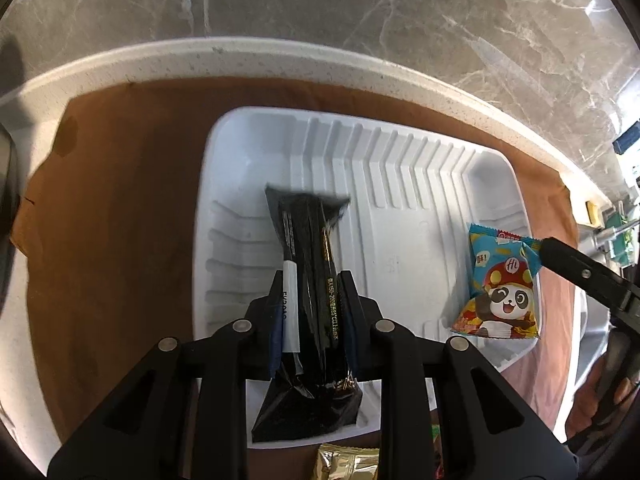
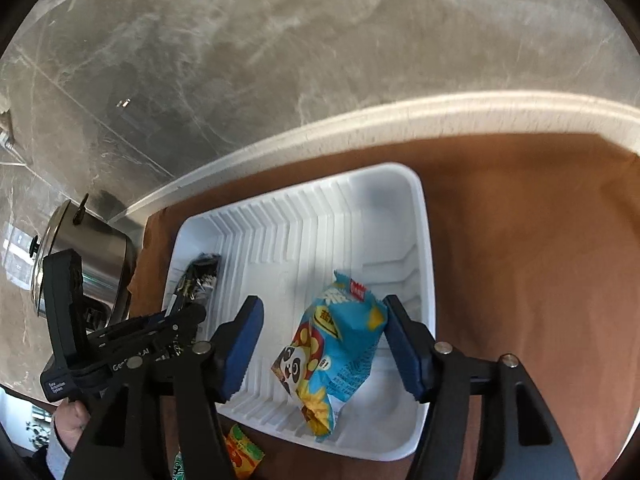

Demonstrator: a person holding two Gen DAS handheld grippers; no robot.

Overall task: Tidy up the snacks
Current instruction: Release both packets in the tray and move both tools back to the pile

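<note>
White ribbed plastic tray (image 1: 400, 168) sits mid-frame on a brown cloth (image 1: 120, 200), collecting the snacks. The left gripper (image 1: 312, 304) clamps a black packet (image 1: 308, 248) lengthwise over the tray's left side, seemingly to lay it flat. The right gripper (image 2: 324, 344) is spread wide around a blue panda packet (image 2: 336, 352) lying inside, apparently released. Loose wrappers (image 2: 240, 448) wait below; a steel pot (image 2: 96, 256) stands at far left.
</note>
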